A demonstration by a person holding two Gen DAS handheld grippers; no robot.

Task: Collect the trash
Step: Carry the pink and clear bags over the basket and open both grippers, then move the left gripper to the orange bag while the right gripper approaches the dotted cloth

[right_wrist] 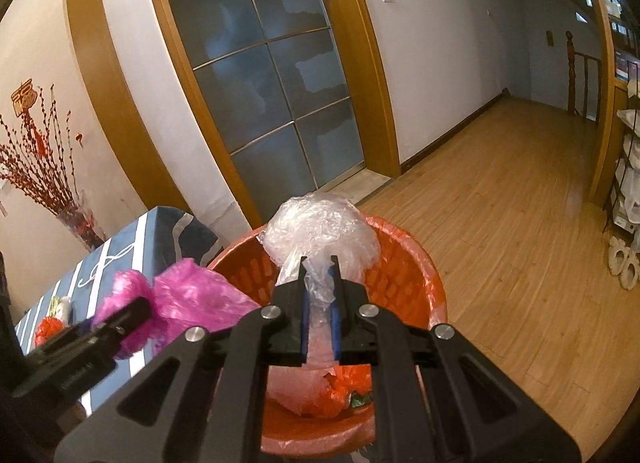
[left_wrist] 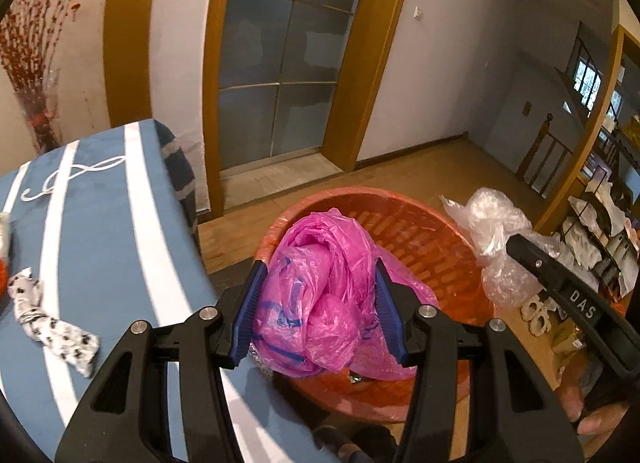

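The left gripper (left_wrist: pixel 320 291) has its blue-padded jaws spread fairly wide, pressed against both sides of a crumpled pink plastic bag (left_wrist: pixel 320 287), which bulges between them and spills out below. Just beyond and beneath the jaws sits the orange basket (left_wrist: pixel 424 231), lined with orange film. To the left of the jaws lies a blue striped tablecloth (left_wrist: pixel 100 231) with a spotted white rag (left_wrist: pixel 52 323) on it. The right gripper (right_wrist: pixel 320 295) has its jaws drawn close together, pinching the neck of a clear plastic bag (right_wrist: pixel 320 235), whose puffed bulk stands ahead of the fingertips, above the basket's far rim. Inside the basket, below these jaws, lies orange and pale wrapping.
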